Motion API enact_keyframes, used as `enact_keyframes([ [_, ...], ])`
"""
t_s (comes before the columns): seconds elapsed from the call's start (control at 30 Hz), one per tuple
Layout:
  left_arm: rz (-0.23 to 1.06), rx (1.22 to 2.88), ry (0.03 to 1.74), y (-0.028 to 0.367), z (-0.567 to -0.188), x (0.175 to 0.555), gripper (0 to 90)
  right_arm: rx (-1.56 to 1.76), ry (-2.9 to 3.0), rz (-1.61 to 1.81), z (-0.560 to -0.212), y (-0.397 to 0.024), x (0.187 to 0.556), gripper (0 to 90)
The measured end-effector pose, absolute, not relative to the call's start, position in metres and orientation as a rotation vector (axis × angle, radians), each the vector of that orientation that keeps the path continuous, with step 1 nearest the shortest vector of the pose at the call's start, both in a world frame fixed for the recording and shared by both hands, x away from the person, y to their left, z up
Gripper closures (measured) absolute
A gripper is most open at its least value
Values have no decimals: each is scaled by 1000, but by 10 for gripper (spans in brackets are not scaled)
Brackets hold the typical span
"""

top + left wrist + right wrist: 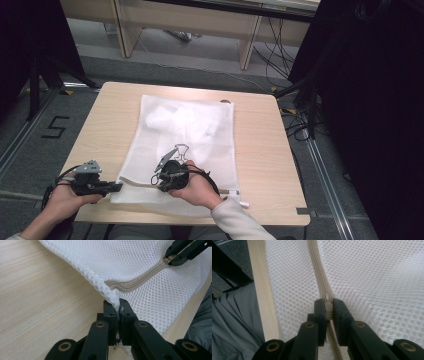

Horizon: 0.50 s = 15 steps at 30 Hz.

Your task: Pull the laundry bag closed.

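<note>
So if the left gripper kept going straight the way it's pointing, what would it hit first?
The white mesh bag: the left gripper already pinches its corner. Beyond that, probably the right gripper at the zipper, though depth is unclear.

A lab or recording room. Beyond the grippers' wooden table point(260, 150): black curtains point(370, 100), floor cables point(277, 55), tripod legs point(47, 75).

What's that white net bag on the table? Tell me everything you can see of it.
The white mesh bag lies flat on the wooden table, made of honeycomb net with a beige zipper along its near edge. Something soft and white bulges inside its far end. The left gripper pinches its near corner; the right gripper clamps the zipper pull.
</note>
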<state>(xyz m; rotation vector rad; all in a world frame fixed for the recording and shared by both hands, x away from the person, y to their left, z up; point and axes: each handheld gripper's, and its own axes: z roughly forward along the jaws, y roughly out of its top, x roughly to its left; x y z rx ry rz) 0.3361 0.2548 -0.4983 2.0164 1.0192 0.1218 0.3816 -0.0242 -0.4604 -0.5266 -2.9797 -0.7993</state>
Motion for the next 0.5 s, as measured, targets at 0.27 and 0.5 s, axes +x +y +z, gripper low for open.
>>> enact_keyframes([
  [0.27,122,2017,1019,255,-498,336,855,-532,-2982,-793,-459,-27,382,824],
  [0.5,126,2022,1020,255,-498,336,854,-523,-2983,-798,-458,-30,382,824],
])
